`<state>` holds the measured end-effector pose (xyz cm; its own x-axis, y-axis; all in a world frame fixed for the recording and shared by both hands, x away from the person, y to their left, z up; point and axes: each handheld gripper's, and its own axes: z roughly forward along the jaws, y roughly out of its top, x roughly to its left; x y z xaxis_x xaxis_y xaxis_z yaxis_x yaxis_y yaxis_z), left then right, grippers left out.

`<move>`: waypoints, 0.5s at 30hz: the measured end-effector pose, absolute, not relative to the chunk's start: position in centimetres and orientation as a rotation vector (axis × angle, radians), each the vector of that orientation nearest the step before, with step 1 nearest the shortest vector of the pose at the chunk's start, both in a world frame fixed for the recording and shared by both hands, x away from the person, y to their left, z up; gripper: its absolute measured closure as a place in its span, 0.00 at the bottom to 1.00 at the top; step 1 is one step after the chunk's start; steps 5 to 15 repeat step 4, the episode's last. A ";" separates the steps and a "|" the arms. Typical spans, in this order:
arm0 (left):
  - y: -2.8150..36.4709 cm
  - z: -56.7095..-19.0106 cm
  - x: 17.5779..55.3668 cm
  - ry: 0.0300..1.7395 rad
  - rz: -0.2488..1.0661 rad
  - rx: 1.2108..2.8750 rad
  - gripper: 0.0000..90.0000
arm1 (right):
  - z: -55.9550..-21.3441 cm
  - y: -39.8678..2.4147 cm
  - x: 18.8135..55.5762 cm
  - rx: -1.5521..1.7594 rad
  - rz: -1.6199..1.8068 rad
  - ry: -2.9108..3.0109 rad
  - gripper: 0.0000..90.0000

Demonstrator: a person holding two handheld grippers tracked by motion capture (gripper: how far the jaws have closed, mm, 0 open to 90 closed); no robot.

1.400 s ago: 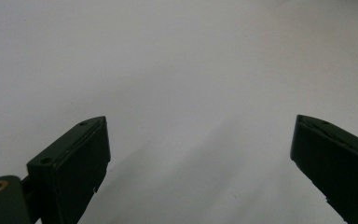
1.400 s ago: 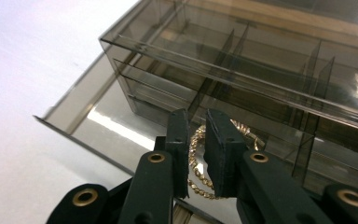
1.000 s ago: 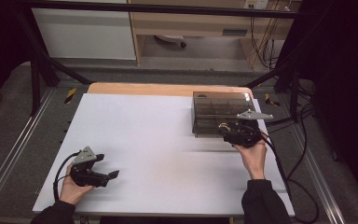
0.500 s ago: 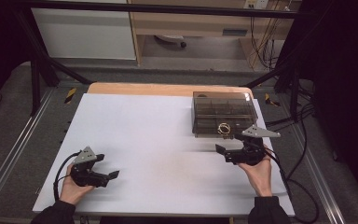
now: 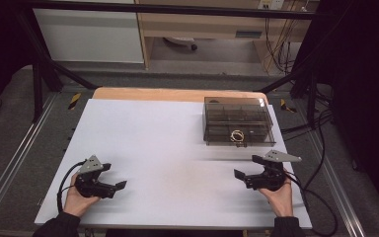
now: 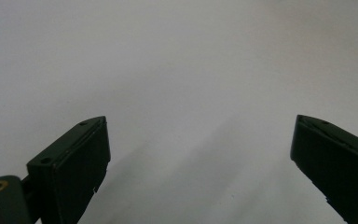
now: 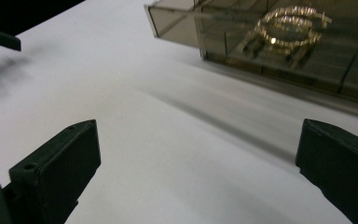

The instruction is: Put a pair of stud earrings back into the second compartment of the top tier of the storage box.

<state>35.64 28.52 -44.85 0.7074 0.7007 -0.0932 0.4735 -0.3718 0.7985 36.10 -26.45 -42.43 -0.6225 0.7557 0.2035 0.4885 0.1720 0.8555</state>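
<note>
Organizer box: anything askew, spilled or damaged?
Nothing stands out. The box sits square on the table, with the gold bracelet inside a front compartment. Both the left gripper and right gripper are open and empty.

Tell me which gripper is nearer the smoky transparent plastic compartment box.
Right. The right gripper sits just in front of the smoky transparent plastic compartment box; the left gripper rests far across the table.
</note>
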 end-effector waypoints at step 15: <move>28.4 -44.9 35.6 0.893 0.327 2.044 0.05 | -43.2 -26.8 35.8 1.198 1.423 2.205 0.01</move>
